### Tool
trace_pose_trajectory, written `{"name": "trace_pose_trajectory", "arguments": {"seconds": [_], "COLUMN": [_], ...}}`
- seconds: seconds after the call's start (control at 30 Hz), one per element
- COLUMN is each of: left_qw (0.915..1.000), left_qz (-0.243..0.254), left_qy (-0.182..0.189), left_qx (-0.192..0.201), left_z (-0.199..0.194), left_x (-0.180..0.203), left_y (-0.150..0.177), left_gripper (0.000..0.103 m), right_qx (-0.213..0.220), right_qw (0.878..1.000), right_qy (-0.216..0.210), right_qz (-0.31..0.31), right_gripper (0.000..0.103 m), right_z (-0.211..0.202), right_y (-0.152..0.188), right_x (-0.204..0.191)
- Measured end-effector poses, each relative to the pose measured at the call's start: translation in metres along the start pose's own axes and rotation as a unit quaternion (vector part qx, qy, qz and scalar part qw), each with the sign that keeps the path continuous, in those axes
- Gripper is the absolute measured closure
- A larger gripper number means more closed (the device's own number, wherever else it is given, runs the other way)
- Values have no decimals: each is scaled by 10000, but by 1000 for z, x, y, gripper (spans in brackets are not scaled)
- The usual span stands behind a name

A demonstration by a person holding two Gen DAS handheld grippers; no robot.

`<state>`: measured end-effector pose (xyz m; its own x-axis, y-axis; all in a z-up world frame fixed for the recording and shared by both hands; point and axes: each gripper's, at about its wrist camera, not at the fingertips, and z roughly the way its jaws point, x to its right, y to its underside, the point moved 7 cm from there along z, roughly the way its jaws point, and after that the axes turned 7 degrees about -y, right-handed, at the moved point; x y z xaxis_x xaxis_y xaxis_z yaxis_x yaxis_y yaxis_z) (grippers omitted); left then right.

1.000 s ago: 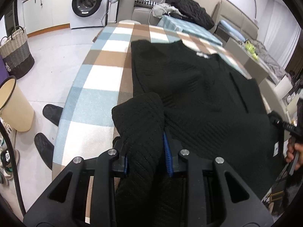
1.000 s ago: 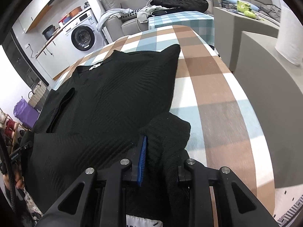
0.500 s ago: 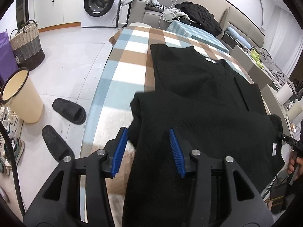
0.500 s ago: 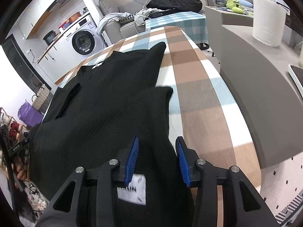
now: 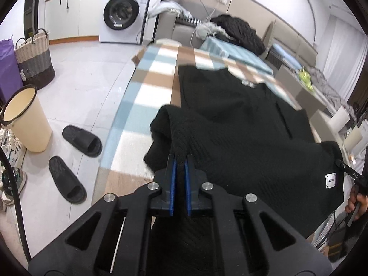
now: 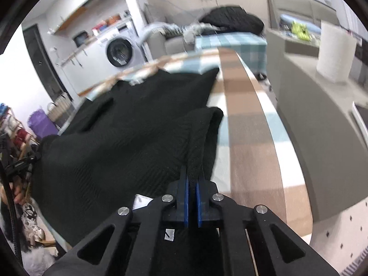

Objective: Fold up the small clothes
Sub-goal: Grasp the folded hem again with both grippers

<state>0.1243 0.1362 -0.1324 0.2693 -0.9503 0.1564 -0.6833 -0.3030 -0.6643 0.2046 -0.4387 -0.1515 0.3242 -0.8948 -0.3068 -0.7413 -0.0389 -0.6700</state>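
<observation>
A black knitted sweater (image 5: 241, 119) lies spread on the checked tablecloth (image 5: 151, 85); it also shows in the right wrist view (image 6: 128, 124). My left gripper (image 5: 180, 161) is shut on a fold of the sweater's near left edge, lifted off the table. My right gripper (image 6: 192, 174) is shut on a fold of its near right edge, also lifted. A white label (image 5: 330, 180) shows on the hem near the right side.
A washing machine (image 5: 122, 16), a wicker basket (image 5: 34, 57), a cream bin (image 5: 25, 117) and black slippers (image 5: 80, 140) are on the floor to the left. A grey counter (image 6: 322, 119) with a paper roll (image 6: 335, 50) stands right of the table. A sofa with clothes (image 5: 237, 32) is beyond.
Half a second ago both grippers were open around the sweater's near edge. Now both have shut on folds of it and lifted them.
</observation>
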Motion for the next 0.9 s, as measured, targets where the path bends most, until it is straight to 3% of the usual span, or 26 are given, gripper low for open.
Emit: {"name": "trace_pose_trajectory", "arguments": {"seconds": [0.17, 0.27, 0.4, 0.53, 0.63, 0.77, 0.8, 0.9], "left_qw": [9996, 9993, 9997, 9997, 9984, 9980, 9978, 9964], "left_qz": [-13, 9, 67, -17, -118, -291, -369, -593], "left_qy": [-10, 8, -18, -132, -191, -319, -302, -149], "left_qx": [284, 372, 214, -221, -515, -472, -460, -591], "left_z": [-1, 15, 54, 98, 110, 95, 90, 77], "left_x": [3, 5, 10, 9, 3, -16, -21, -32], "left_y": [-39, -68, -91, -89, -77, -59, -54, -34], "left_gripper": [99, 99, 98, 98, 86, 52, 51, 50], "right_qx": [659, 845, 735, 467, 185, 58, 70, 53], "right_qw": [9978, 9964, 9963, 9952, 9938, 9924, 9912, 9883], "right_qy": [-4, 11, 298, 531, 590, 333, 258, -14], "right_qz": [-39, 112, 330, 682, 924, 1184, 1298, 1526], "right_gripper": [99, 99, 99, 99, 92, 69, 62, 59], "right_z": [-19, -14, 17, 53, 69, 54, 44, 20], "right_y": [-38, -64, -85, -86, -81, -65, -57, -31], "right_x": [-11, -9, 3, 22, 34, 44, 48, 55]}}
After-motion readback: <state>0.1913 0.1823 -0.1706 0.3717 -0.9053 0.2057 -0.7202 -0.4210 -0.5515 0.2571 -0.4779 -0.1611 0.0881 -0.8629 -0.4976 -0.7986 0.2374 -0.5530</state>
